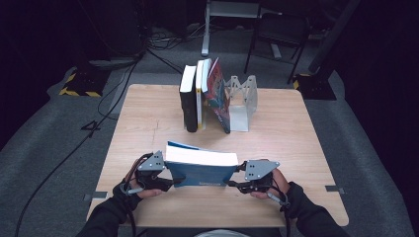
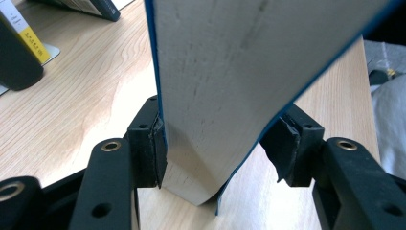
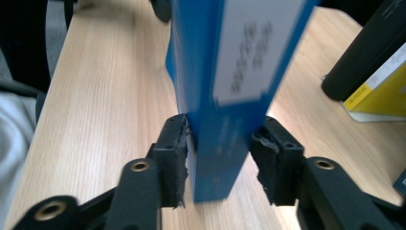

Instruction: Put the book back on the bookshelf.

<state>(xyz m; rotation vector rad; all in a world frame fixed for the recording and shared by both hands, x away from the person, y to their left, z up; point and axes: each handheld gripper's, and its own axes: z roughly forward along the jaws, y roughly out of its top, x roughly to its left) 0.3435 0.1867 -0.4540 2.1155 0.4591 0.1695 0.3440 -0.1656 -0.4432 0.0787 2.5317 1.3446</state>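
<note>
A thick blue book [image 1: 200,168] stands on its long edge near the table's front, spine toward the person and white page block up. My left gripper [image 1: 173,181] is shut on its left end. In the left gripper view both pads press the covers on either side of the pages [image 2: 230,72], the left gripper [image 2: 220,148] straddling the lower corner. My right gripper [image 1: 231,183] is shut on the right end. In the right gripper view the right gripper [image 3: 220,158] clamps the blue book [image 3: 225,120] below a blurred white label.
Three books [image 1: 197,98] stand at the table's back centre, the colourful one [image 1: 217,94] leaning toward a white bookend [image 1: 244,98]. The wooden table [image 1: 296,148] lies bare around them. A black book [image 3: 368,57] and a yellow one [image 3: 383,91] lie right of the jaws. A chair [image 1: 279,34] and cables sit beyond.
</note>
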